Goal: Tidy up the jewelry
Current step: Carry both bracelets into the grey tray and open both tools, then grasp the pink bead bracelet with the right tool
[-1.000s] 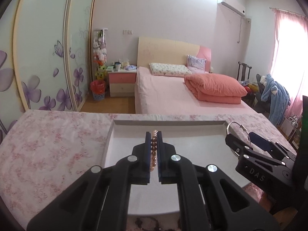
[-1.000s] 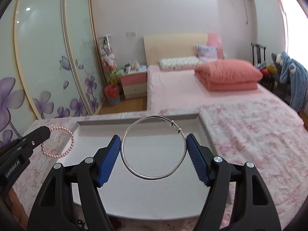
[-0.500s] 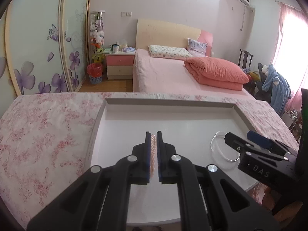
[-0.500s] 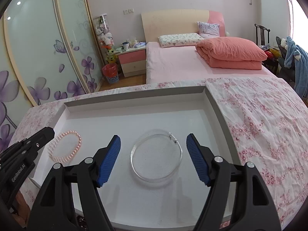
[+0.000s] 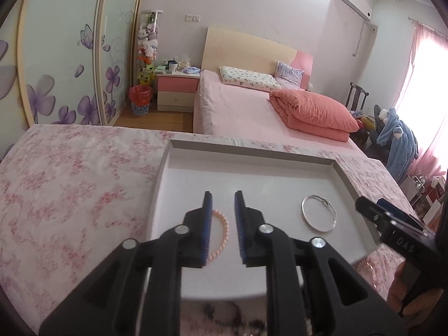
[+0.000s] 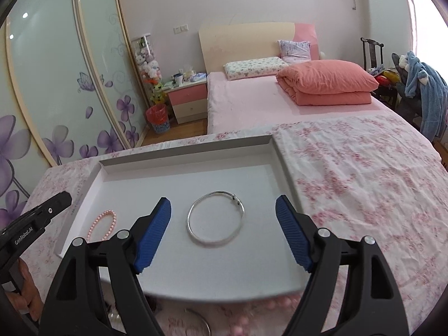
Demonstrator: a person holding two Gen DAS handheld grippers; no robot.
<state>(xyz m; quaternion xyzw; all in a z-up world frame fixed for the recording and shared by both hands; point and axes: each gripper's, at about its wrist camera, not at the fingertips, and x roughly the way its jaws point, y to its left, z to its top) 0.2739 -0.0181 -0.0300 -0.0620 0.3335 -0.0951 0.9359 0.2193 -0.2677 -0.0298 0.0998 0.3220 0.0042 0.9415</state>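
Note:
A white tray (image 5: 340, 168) (image 6: 280, 151) lies on the pink floral cloth. A pink bead bracelet (image 5: 222, 235) lies flat in its left part, also in the right wrist view (image 6: 102, 225). A silver bangle (image 5: 318, 217) (image 6: 215, 217) lies flat in its right part. My left gripper (image 5: 223, 200) is open and empty above the bead bracelet, partly hiding it. My right gripper (image 6: 223, 205) is wide open and empty above the bangle, not touching it.
More jewelry lies blurred on the cloth in front of the tray: pink beads (image 6: 268, 305), a thin ring (image 6: 201, 322) and dark pieces (image 5: 232, 316). The floral cloth (image 5: 70, 184) spreads left and right of the tray. A bed (image 6: 252, 100) stands behind.
My left gripper opened and let go of the bead bracelet, which now lies in the tray. Both grippers have drawn back and up. The bangle was set down and released by the right gripper.

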